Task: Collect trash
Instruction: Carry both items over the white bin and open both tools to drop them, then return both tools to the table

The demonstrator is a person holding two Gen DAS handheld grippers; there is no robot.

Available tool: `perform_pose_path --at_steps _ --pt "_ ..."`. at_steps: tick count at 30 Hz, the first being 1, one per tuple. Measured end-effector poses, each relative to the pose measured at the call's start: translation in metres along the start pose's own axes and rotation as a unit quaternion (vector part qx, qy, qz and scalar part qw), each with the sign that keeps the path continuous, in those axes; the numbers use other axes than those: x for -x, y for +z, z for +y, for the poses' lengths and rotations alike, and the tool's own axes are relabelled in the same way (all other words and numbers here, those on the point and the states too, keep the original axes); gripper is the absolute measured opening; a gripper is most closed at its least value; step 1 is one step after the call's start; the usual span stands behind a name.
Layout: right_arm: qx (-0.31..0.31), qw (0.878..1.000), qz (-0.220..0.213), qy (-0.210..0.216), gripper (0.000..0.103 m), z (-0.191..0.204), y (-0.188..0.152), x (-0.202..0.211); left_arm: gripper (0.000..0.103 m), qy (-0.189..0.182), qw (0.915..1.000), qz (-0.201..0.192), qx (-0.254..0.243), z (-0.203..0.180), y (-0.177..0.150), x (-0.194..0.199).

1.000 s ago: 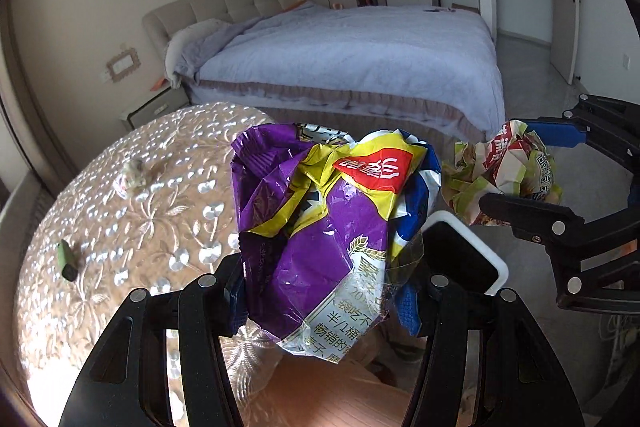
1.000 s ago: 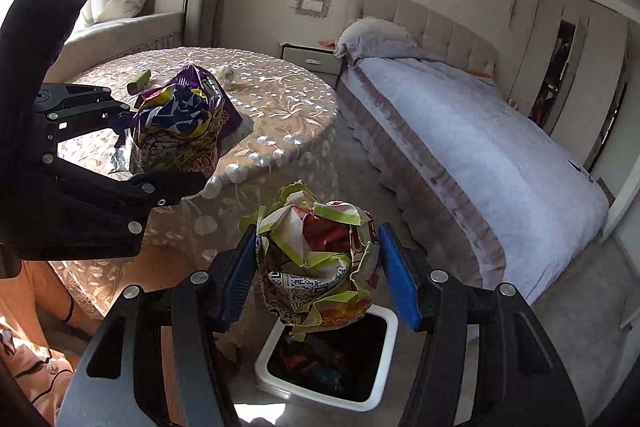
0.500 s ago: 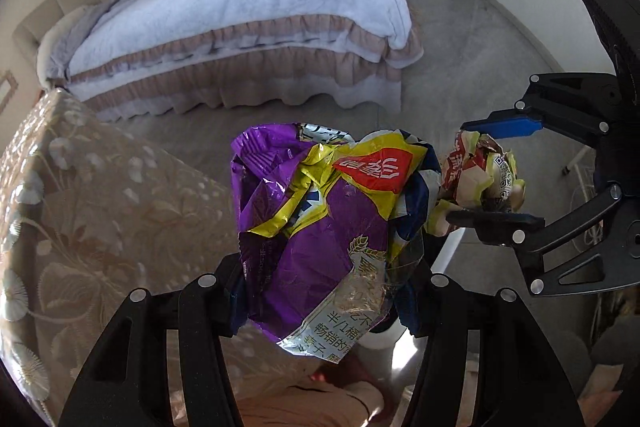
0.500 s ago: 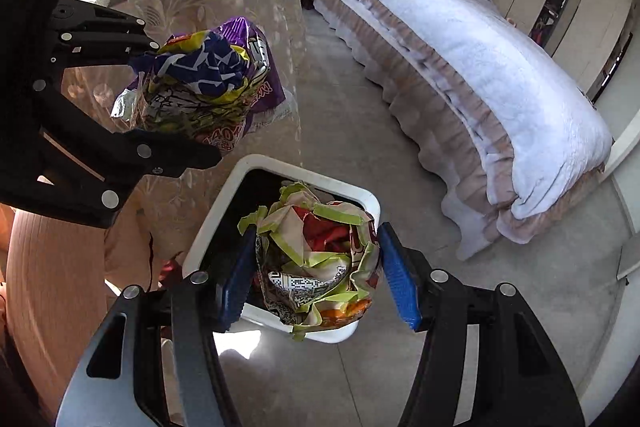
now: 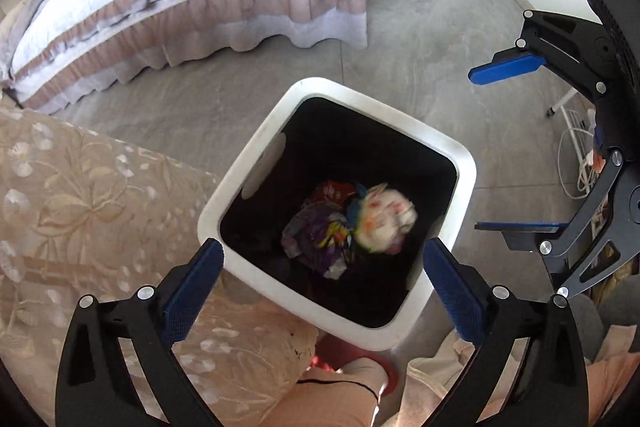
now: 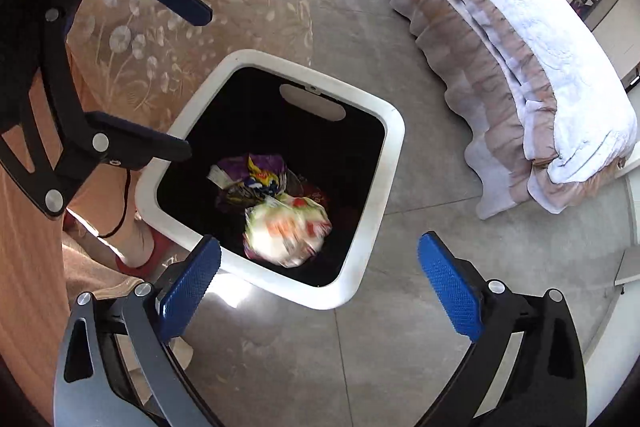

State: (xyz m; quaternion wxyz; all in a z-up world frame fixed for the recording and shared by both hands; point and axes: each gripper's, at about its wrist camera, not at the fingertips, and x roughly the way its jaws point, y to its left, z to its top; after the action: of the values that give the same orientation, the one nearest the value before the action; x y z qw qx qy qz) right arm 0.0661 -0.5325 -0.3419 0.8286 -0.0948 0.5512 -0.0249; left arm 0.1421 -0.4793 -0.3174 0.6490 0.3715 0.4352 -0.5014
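Purple wrapper (image 5: 316,239): inside the white bin, on the dark liner, against the crumpled pale wrapper.
Pale wrapper (image 6: 286,231): motion-blurred, within the bin's opening, beside the purple one.
Bin (image 5: 256,163): white rim, black inside, standing on the grey floor just beside the draped desk (image 5: 80,195).
Left hand-held gripper (image 5: 320,291): above the bin, blue pads spread wide, nothing between them.
Right hand-held gripper (image 6: 318,285): above the bin's near rim, spread wide, holding nothing.
Bed (image 6: 520,27): well apart, across the floor.

purple wrapper (image 5: 316,241) and blurred pale wad (image 5: 384,219) inside white bin (image 5: 256,163).
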Motion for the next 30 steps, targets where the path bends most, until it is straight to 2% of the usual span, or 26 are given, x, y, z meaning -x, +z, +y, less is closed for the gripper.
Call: perform_pose_path --at_steps 8,13,17,23,30 --pt "-0.013 1.0 -0.02 0.005 0.098 -0.007 0.001 0.001 0.098 -0.003 0.9997 -0.021 0.011 0.002 0.006 0.012" --pt "-0.046 0.997 -0.05 0.031 0.098 -0.022 0.008 0.021 0.098 0.004 0.9989 -0.04 0.024 0.001 0.004 0.033" --pt "-0.066 0.993 -0.086 0.037 0.098 -0.029 0.012 0.044 0.098 0.019 0.9967 -0.073 0.031 -0.005 -0.001 0.062" --pt "-0.076 0.989 -0.127 0.019 0.098 -0.028 0.02 0.077 0.098 0.053 0.9919 -0.108 0.042 -0.013 -0.011 0.108" --pt "-0.052 0.98 -0.19 0.005 0.098 -0.013 0.03 0.123 0.098 0.105 0.9845 -0.132 0.048 -0.012 -0.024 0.152"
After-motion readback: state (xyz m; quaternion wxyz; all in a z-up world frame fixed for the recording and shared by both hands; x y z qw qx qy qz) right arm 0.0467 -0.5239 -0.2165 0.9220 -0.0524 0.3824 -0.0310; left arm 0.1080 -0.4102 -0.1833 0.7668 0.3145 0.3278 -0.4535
